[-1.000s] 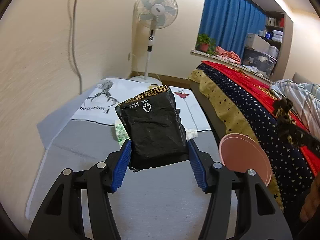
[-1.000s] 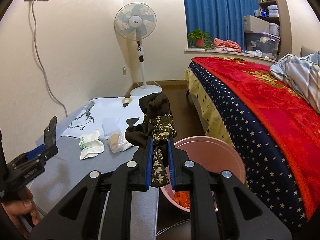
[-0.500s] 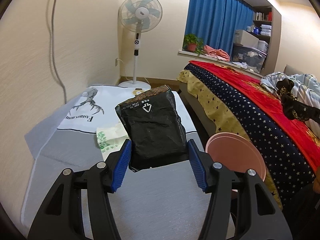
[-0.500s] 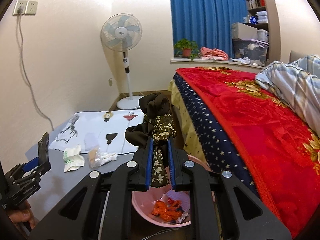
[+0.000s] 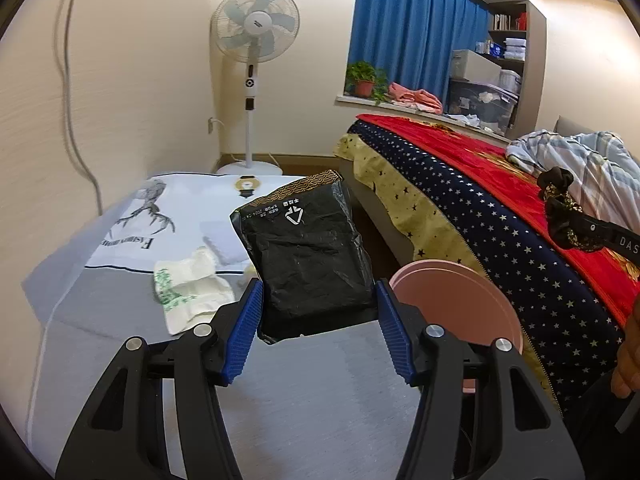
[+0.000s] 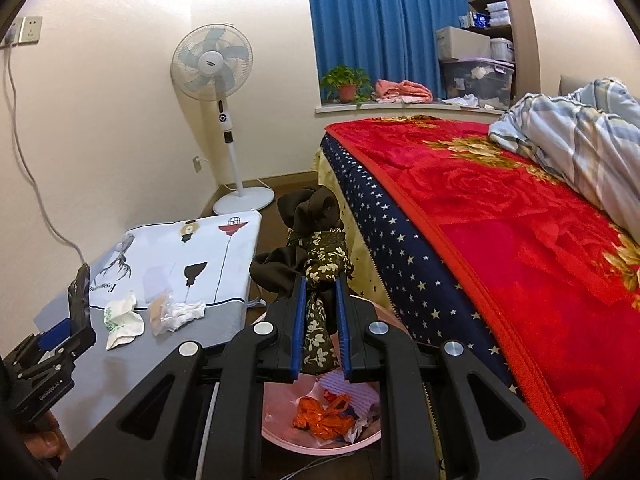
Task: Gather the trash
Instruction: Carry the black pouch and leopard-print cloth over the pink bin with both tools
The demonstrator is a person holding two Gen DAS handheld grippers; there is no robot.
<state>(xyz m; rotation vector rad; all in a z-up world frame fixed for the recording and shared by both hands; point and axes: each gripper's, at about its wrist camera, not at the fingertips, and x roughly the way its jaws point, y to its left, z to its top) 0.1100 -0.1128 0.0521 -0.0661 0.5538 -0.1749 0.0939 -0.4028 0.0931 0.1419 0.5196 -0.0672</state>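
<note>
my left gripper (image 5: 318,326) is clamped on a black foil packet (image 5: 308,256), blue pads (image 5: 248,332) pressing its two side edges, packet upright over the grey table (image 5: 320,400). my right gripper (image 6: 320,320) is closed tight on a dark floral cloth bundle (image 6: 316,264), held above the pink bin (image 6: 280,432); orange wrappers (image 6: 324,420) lie inside it. a white-green wrapper (image 6: 122,320) and crumpled tissue (image 6: 176,312) rest on the table near the printed white sheet (image 6: 180,256)

Left gripper (image 5: 318,316): jaws set wide, clamped on a black bag (image 5: 306,258), angled downward. Right gripper (image 6: 320,312): jaws narrow, clamped on cloth (image 6: 316,268), at 3 o'clock.
</note>
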